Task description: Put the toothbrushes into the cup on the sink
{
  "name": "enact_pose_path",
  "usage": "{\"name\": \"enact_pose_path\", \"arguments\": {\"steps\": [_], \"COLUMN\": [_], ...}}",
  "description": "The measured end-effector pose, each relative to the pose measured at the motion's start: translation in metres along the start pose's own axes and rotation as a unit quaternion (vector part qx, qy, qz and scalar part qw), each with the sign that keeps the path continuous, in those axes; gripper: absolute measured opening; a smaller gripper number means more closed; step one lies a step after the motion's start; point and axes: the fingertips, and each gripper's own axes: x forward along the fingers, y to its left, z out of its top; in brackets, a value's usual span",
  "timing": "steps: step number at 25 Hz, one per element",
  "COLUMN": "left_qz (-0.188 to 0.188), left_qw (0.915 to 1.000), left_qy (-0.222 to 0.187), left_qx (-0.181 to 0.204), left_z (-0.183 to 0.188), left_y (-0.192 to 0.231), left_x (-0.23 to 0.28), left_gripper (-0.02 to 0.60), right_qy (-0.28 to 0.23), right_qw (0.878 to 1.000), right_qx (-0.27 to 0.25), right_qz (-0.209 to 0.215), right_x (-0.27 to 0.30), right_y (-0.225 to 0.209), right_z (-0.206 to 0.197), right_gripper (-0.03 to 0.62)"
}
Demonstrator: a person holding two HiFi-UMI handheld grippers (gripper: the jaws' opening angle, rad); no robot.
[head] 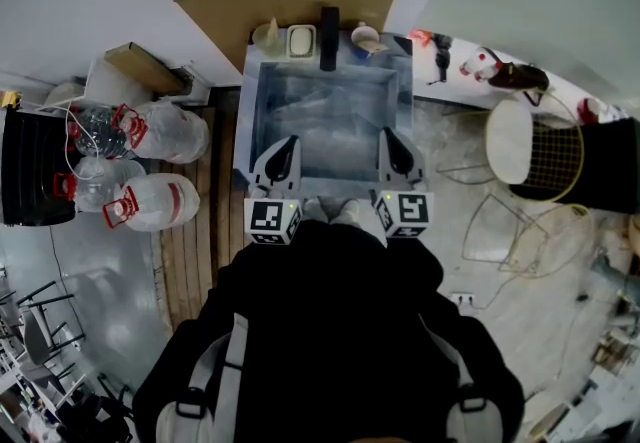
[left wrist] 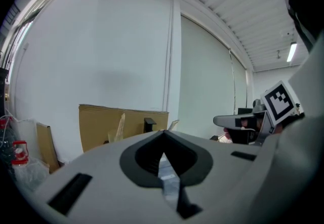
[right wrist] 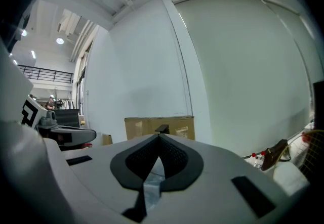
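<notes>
The head view looks down on a steel sink. On its far rim stand a pale cup, a white dish, a black tap and a second cup. I cannot pick out any toothbrush. My left gripper and right gripper hover side by side over the sink's near edge, both pointing toward the tap. Each gripper view shows its own jaws meeting at the tips with nothing between them, the left gripper and the right gripper.
Brown cardboard leans on the wall behind the sink. Big water jugs and a black crate sit to the left beside wooden planks. A white stool and a wire basket stand to the right.
</notes>
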Motion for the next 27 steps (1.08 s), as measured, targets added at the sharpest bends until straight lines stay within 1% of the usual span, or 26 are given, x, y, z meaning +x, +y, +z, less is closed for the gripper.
{"name": "enact_pose_path", "arguments": {"steps": [3,9,15,19,23,27], "left_qz": [0.0,0.002,-0.002,-0.003,-0.003,0.0], "left_qw": [1.0,1.0,1.0,1.0,1.0,1.0], "left_qy": [-0.002,0.0,0.001,0.001,0.001,0.002], "left_qx": [0.002,0.003,-0.004,-0.002,-0.001,0.005], "left_z": [0.0001,-0.0004,-0.0011,-0.0007,-0.0022,-0.0022], "left_y": [0.0021,0.0052,0.0063,0.0074,0.0087,0.0098], "left_x": [0.0003,0.0026,0.0042,0.0042,0.0034,0.0016], "left_gripper": [0.002,0.002,0.002,0.002,0.002,0.002], "right_qy": [0.008,0.017,0.018,0.015,0.019,0.011], "right_qw": [1.0,1.0,1.0,1.0,1.0,1.0], "right_qx": [0.008,0.005,0.018,0.009,0.013,0.008], "right_qz": [-0.004,-0.004,-0.003,-0.006,-0.005,-0.006], "right_x": [-0.0038,-0.0044,-0.0032,-0.0021,-0.002,-0.0031], "right_y": [0.0018,-0.0001,0.0053,0.0044,0.0073,0.0068], "right_z": [-0.0055,-0.0079,-0.0028,-0.005,-0.0064,-0.0063], "right_gripper": [0.002,0.002,0.002,0.002,0.002,0.002]}}
